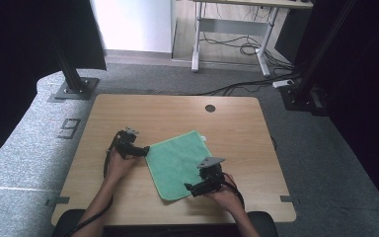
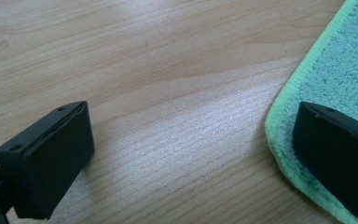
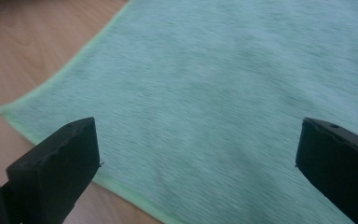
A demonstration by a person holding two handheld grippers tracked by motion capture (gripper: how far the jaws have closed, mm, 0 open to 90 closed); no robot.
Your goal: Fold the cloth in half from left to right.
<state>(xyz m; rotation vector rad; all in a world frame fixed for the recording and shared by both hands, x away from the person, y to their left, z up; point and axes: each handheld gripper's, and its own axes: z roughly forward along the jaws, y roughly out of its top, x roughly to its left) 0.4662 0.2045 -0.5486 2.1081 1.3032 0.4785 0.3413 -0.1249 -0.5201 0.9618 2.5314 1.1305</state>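
Observation:
A green microfibre cloth (image 1: 179,163) lies flat and spread out on the wooden table (image 1: 128,113). My left gripper (image 1: 143,150) is at the cloth's left corner and stands open: in the left gripper view one jaw rests over bare wood and the other over the cloth's (image 2: 340,65) hemmed edge. My right gripper (image 1: 190,188) hovers low at the cloth's near right edge, also open. In the right gripper view its jaws are spread wide over the cloth (image 3: 223,93), with nothing held between them.
A round cable hole (image 1: 210,108) sits near the table's far edge. Black frame posts (image 1: 69,69) stand on the carpet behind the table, and a white desk frame with cables (image 1: 237,39) is farther back. Bare wood surrounds the cloth.

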